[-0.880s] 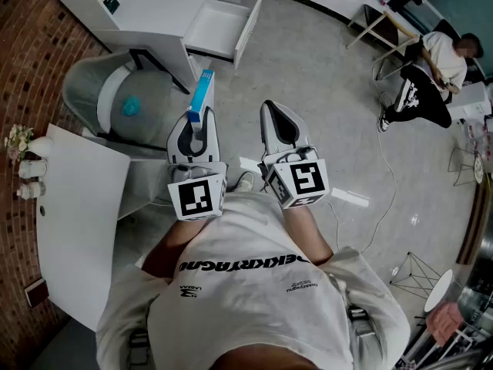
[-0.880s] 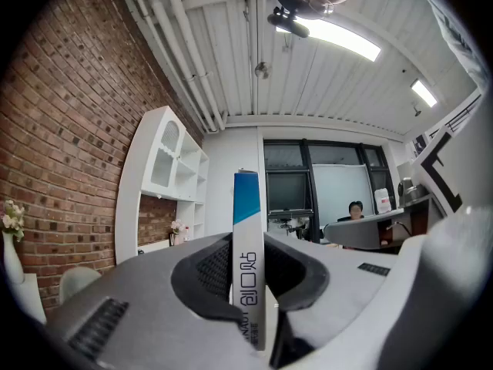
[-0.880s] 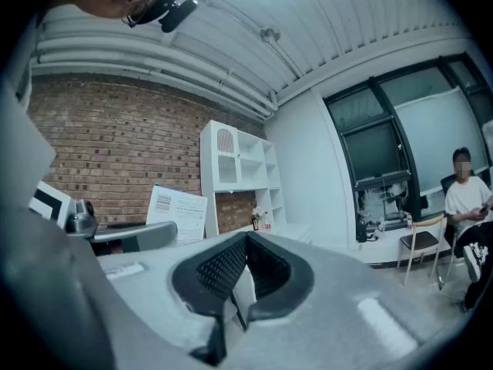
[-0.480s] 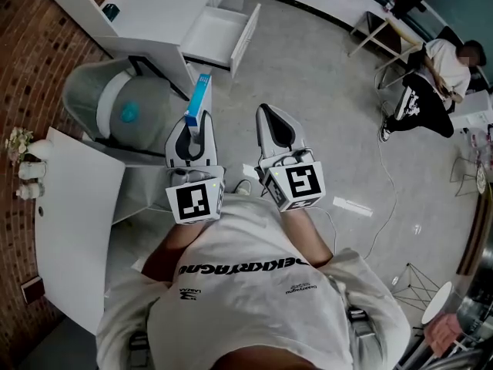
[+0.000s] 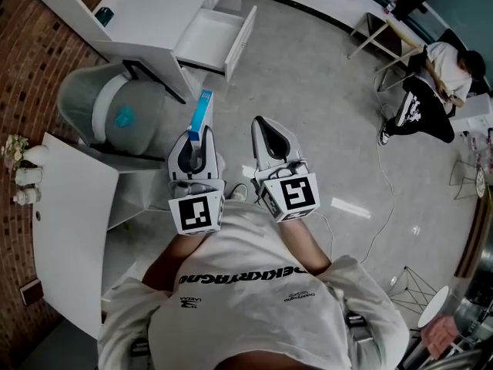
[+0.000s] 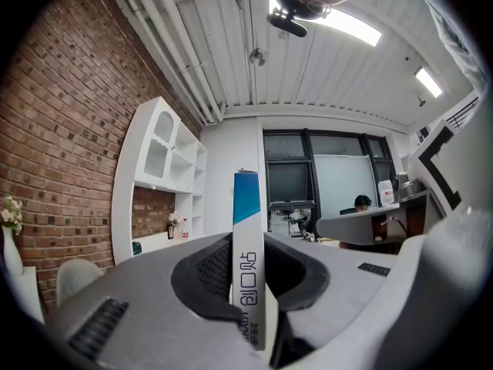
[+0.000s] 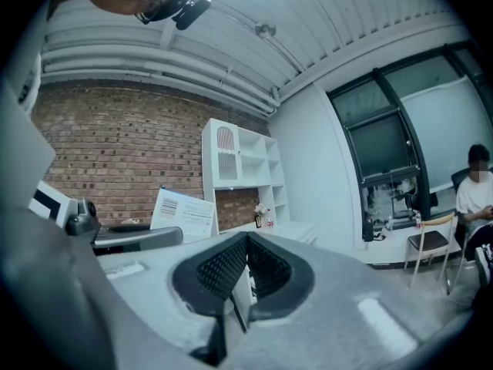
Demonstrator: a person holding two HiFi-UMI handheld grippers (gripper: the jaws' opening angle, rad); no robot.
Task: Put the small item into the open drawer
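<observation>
The slim blue-and-white box stands upright, pinched between the fingers of the left gripper, its blue end sticking up past the tips. It is held over the floor, well short of the open drawer, which juts out of the white desk ahead. Just beside it, the right gripper has its fingers pressed together with nothing between them. A grey round chair sits to the left.
</observation>
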